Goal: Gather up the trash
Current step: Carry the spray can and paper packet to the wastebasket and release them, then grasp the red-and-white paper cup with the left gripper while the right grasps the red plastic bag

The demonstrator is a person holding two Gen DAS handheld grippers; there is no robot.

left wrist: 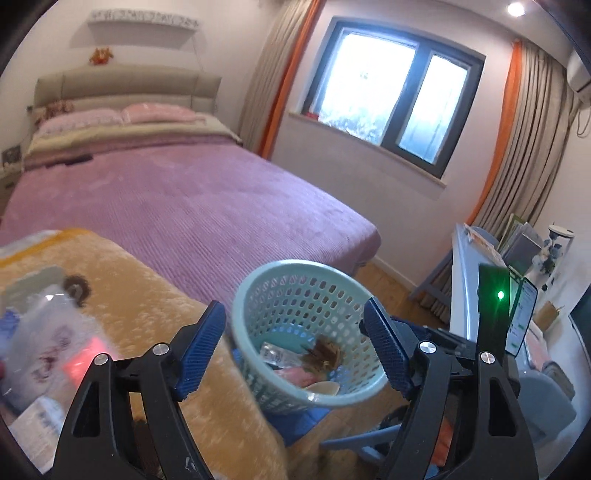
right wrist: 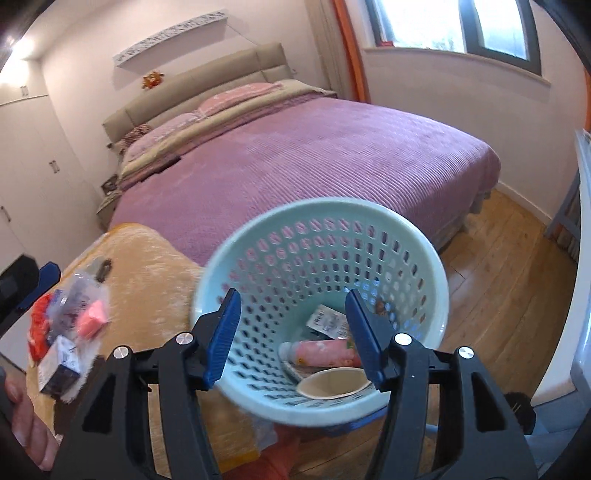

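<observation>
Both my left tongs (left wrist: 295, 350) and right tongs (right wrist: 291, 339) stand apart, empty, above the basket (right wrist: 258, 236). Bumping its rim could tip it off the stool.

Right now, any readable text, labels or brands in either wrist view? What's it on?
None legible.
Wall plaque above the bed: lettering blurred.
Small box on the yellow blanket: print too blurred.
White packet in the green basket: print too small.
Phone screen: text too small.

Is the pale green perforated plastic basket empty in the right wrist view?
No: the pale green perforated plastic basket already holds a pink tube, a paper cup and a printed wrapper.
</observation>
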